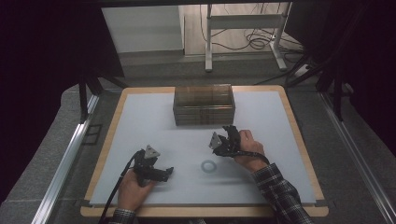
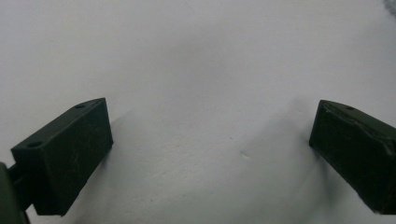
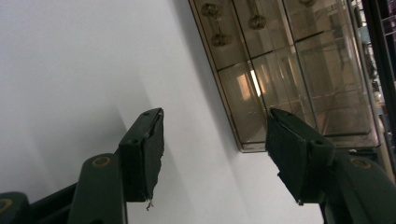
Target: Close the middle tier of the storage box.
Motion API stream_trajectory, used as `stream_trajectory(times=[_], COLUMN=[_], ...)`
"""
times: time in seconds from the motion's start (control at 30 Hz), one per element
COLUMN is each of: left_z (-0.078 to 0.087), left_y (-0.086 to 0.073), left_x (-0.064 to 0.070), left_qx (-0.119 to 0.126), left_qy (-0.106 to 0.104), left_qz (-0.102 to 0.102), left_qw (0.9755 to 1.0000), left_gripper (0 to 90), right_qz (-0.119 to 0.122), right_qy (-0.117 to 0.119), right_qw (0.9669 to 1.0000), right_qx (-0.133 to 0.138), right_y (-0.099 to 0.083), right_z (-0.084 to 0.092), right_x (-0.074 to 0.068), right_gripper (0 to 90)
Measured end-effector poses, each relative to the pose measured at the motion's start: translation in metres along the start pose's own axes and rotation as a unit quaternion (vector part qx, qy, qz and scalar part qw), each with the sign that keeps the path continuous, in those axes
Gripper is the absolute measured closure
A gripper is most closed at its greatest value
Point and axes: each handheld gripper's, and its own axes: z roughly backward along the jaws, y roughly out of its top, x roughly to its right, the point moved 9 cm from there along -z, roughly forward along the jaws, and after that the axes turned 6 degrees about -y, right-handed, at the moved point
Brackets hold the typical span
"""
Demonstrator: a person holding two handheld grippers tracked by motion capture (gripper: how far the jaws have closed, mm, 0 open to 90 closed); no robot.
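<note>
A small pale ring (image 1: 208, 165) lies flat on the white mat (image 1: 261, 126), between my two hands. My left gripper (image 1: 164, 172) rests low on the mat to the ring's left, pointing right. Its jaws (image 2: 212, 109) stand wide apart over bare mat with nothing between them. My right gripper (image 1: 229, 132) is just above and to the right of the ring, aimed at the translucent brown drawer cabinet (image 1: 203, 105). In the right gripper view its jaws (image 3: 217, 116) are open and empty, a short way from the cabinet's drawer fronts (image 3: 289, 70).
The mat lies on a wooden board (image 1: 299, 135) with a grey floor around it. Metal rails run along both sides (image 1: 70, 154). A white stand (image 1: 243, 32) and loose cables are behind the table.
</note>
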Motion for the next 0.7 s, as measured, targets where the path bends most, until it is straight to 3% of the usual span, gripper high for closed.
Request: stream_trajectory(times=[0.33,0.7], left_z=[0.000,0.000], left_y=[0.000,0.000], left_x=[0.000,0.000], left_qx=[0.001,0.001], left_qy=[-0.001,-0.001], left_qz=[0.001,0.001], left_qw=[1.0000,1.0000], left_gripper=[0.0,0.0], right_qz=[0.032,0.065], right_qy=[-0.023,-0.058], right_qw=[0.9992,0.9962], right_qx=[0.000,-0.003], right_y=[0.009,0.017], right_z=[-0.006,-0.011], right_x=[0.002,0.008], right_gripper=[37.1,37.7])
